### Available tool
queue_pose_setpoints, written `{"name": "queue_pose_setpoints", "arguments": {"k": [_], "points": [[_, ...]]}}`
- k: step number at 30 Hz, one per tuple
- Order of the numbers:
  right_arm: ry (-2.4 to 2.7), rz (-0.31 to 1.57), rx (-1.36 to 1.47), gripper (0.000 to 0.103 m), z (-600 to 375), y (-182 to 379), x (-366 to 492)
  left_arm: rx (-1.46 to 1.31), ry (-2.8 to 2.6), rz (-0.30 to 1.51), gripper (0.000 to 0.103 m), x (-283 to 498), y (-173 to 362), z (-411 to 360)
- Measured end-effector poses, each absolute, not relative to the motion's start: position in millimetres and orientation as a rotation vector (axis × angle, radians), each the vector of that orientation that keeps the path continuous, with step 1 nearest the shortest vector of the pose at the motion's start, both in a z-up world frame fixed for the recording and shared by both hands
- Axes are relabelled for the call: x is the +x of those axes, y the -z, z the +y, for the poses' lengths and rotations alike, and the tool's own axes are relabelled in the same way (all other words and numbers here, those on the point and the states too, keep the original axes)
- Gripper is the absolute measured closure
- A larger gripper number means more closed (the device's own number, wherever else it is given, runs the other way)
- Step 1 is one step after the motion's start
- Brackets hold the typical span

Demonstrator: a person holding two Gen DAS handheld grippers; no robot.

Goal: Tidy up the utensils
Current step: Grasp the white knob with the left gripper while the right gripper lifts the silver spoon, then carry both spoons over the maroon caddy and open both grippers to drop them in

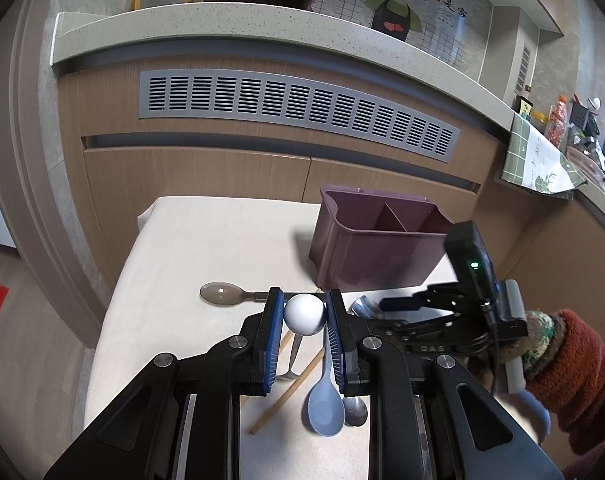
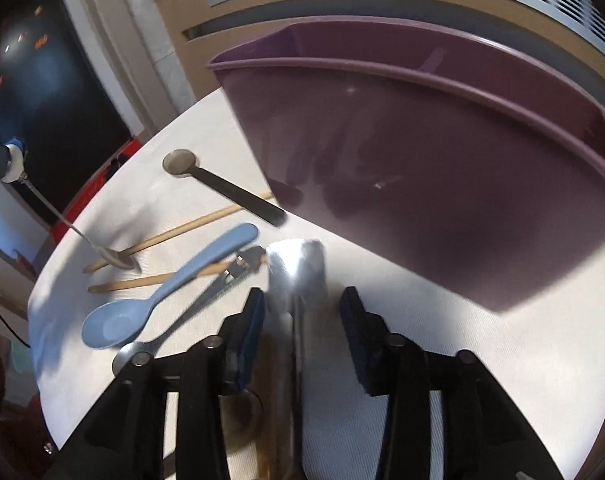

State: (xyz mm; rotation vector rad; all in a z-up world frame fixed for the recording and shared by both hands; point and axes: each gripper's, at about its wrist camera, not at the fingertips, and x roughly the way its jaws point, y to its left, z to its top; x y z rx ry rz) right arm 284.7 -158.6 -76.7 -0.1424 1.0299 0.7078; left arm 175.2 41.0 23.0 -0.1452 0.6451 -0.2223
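Note:
My left gripper [image 1: 304, 312] is shut on the white ball end [image 1: 303, 313] of a thin metal spoon. In the right wrist view that spoon [image 2: 58, 216] hangs slanted, its bowl touching the table. My right gripper [image 2: 302, 308] stands open and points steeply down, just in front of the purple divided caddy [image 2: 422, 160]. A shiny, blurred metal utensil [image 2: 298, 272] lies between its fingers; neither pad presses it. A blue spoon [image 2: 142, 312], a steel spoon [image 2: 174, 328], two wooden chopsticks [image 2: 174, 232] and a dark-handled spoon [image 2: 222, 188] lie on the table.
The pale table [image 1: 206, 240] stands against a wooden cabinet with a grey vent [image 1: 298, 114]. The caddy [image 1: 382, 240] sits at the table's far right. A person's hand in an orange sleeve [image 1: 574, 364] holds the right gripper [image 1: 398, 304]. A counter ledge runs above.

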Motion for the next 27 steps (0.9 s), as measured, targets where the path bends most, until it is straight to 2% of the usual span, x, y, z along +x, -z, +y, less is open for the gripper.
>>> {"name": "queue_pose_setpoints", "arguments": {"k": [4, 5, 6, 16, 21, 23, 27], "points": [[-0.684, 1.017, -0.226, 0.062, -142, 76, 287, -0.154, 0.229, 0.649, 0.081, 177, -22, 42], [-0.664, 1.012, -0.247, 0.064, -138, 76, 287, -0.156, 0.231, 0.650, 0.081, 177, -23, 42], [-0.634, 0.998, -0.276, 0.074, -135, 76, 285, -0.156, 0.234, 0.649, 0.081, 177, -23, 42], [-0.550, 0.854, -0.169, 0.074, -180, 42, 239, -0.125, 0.261, 0.630, 0.081, 172, -34, 27], [-0.522, 0.727, -0.020, 0.074, -224, -1, 208, -0.136, 0.314, 0.606, 0.081, 178, -55, 14], [-0.522, 0.662, 0.016, 0.074, -233, -24, 204, -0.147, 0.356, 0.573, 0.081, 186, -79, 7], [-0.481, 0.427, -0.008, 0.074, -241, -108, 198, -0.150, 0.414, 0.457, 0.081, 210, -142, -6]]}}
